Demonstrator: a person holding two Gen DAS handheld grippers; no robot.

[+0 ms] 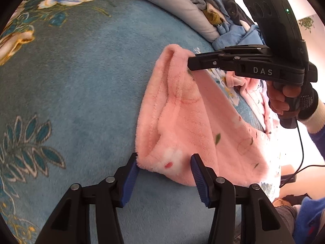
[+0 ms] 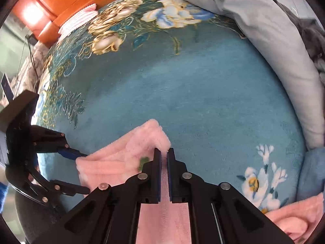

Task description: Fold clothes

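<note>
Right tool (image 2: 164, 156), fingers nearly closed, pinches the far corner of the pink garment (image 1: 182, 118) and holds it raised off the bed (image 1: 81, 81). Left tool (image 1: 164, 162) stands wide open, its blue pads (image 1: 130, 181) straddling the near left corner of the same garment; whether either pad touches the fleece cannot be told, and nothing is gripped.

Garment: fleecy, with small green and red marks, draped from the right tool's grip down toward the left tool, so its long edge runs from far to near between the two tools. Its right part trails toward the bed's right edge.

Judgement: the left tool is the nearer to the free corner, which lies straight ahead between its fingers; closing there would put both ends of that edge in hand for a fold.

Surroundings: blue floral bed cover, a grey quilt (image 2: 274, 40) along the far right side, a heap of other clothes (image 1: 227, 24) beyond it, and more pink fabric (image 2: 294, 217) at near right.
</note>
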